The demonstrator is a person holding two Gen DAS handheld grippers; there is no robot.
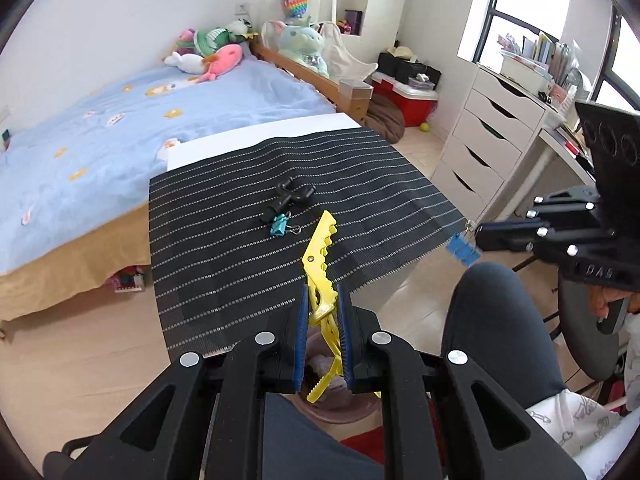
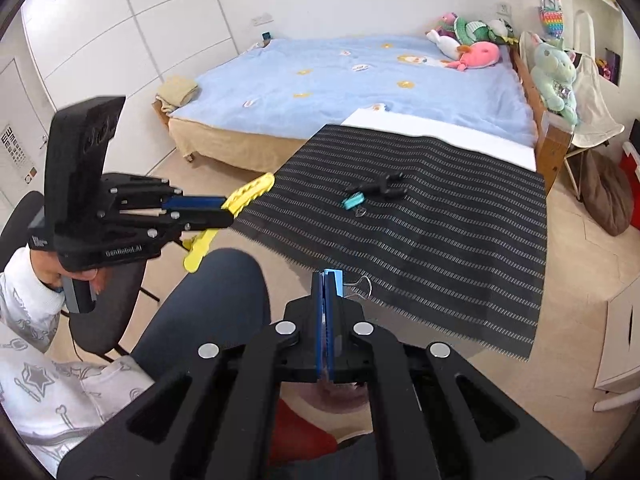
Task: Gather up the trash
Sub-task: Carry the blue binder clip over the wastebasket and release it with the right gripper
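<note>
Left claw point(image 1: 323, 332) is clamped on a yellow hair clip point(image 1: 320, 264), held above a pinkish bin point(image 1: 336, 410) between the person's knees. Right claw point(image 2: 326, 308) is pinched shut on a blue binder clip point(image 2: 334, 282), its wire handle sticking out to the right. Farther off, on the striped mat point(image 1: 240, 264) covering the table point(image 1: 256, 140), lie a teal binder clip point(image 1: 281, 227) and a black clip point(image 1: 290, 196), touching each other. Beyond stands the bed point(image 1: 120, 128).

A wide bed with a light blue quilt point(image 2: 360, 80) fills the far side of the room, soft toys heaped near its wooden headboard. A white chest of drawers point(image 1: 484, 136) stands by the window, beside a red cooler box point(image 1: 408, 100).
</note>
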